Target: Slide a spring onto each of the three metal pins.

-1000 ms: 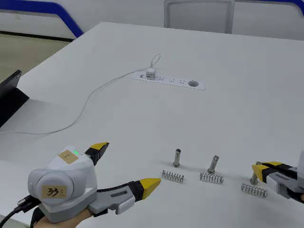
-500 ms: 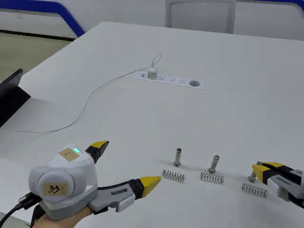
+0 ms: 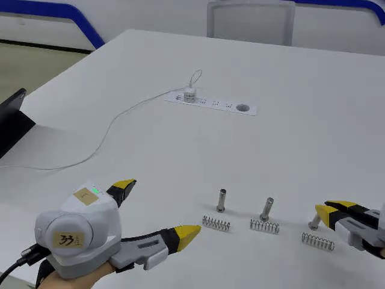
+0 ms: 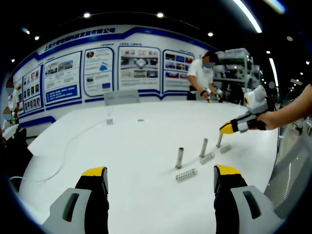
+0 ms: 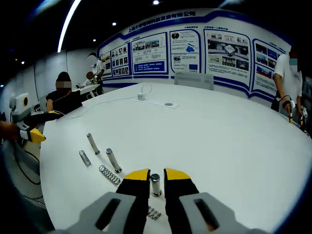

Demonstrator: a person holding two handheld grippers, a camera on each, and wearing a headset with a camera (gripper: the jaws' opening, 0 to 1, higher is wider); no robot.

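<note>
Nothing moved: your right gripper (image 5: 156,176) stays narrowed around the end pin (image 5: 155,184), likely steadying it; whether it actually grips is unclear. Left gripper (image 4: 161,171) gapes wide, empty, a spring (image 4: 186,175) ahead between its fingers.

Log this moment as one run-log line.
pins: three upright, bare | springs: three flat on table, none fitted | left tool: open, hovering | right tool: jaws flank right pin, grip unclear

White table (image 3: 301,72), grey chair (image 3: 251,21) at far edge; blue-trimmed poster wall (image 4: 122,63); ceiling spotlights (image 4: 159,15).
</note>
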